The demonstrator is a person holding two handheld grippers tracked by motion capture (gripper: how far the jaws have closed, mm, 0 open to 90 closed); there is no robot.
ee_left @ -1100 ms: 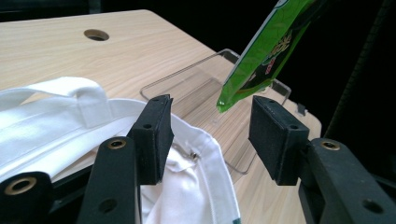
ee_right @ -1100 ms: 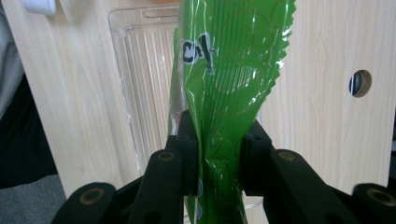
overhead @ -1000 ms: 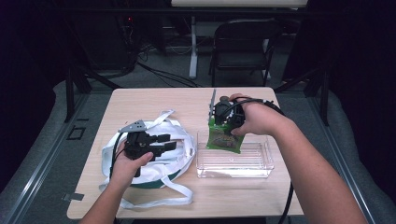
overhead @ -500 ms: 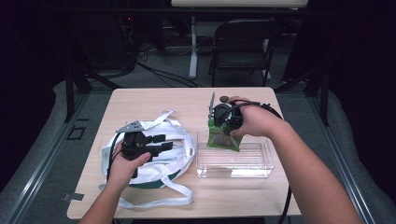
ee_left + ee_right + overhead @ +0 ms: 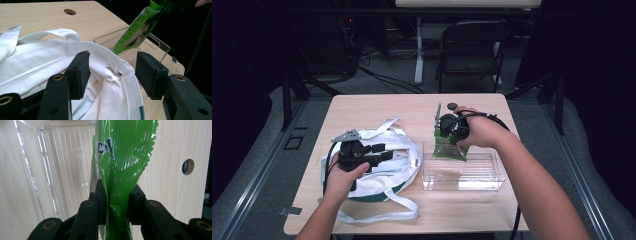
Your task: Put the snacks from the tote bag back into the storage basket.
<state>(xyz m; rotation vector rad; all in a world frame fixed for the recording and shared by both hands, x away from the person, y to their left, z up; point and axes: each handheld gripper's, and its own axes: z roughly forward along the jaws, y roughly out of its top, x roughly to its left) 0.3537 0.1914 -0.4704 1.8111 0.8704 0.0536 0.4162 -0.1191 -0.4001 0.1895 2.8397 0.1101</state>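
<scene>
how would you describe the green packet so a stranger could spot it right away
Start at the wooden table, then find the clear plastic tray on its right half. Over the tray's far left corner hangs the green packet, clamped in the right gripper: the one bright green, crinkly thing there.

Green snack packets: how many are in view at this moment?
1. The green snack packet hangs pinched in the right gripper, over the clear tray's far left corner. More could be hidden inside the white bag.
</scene>
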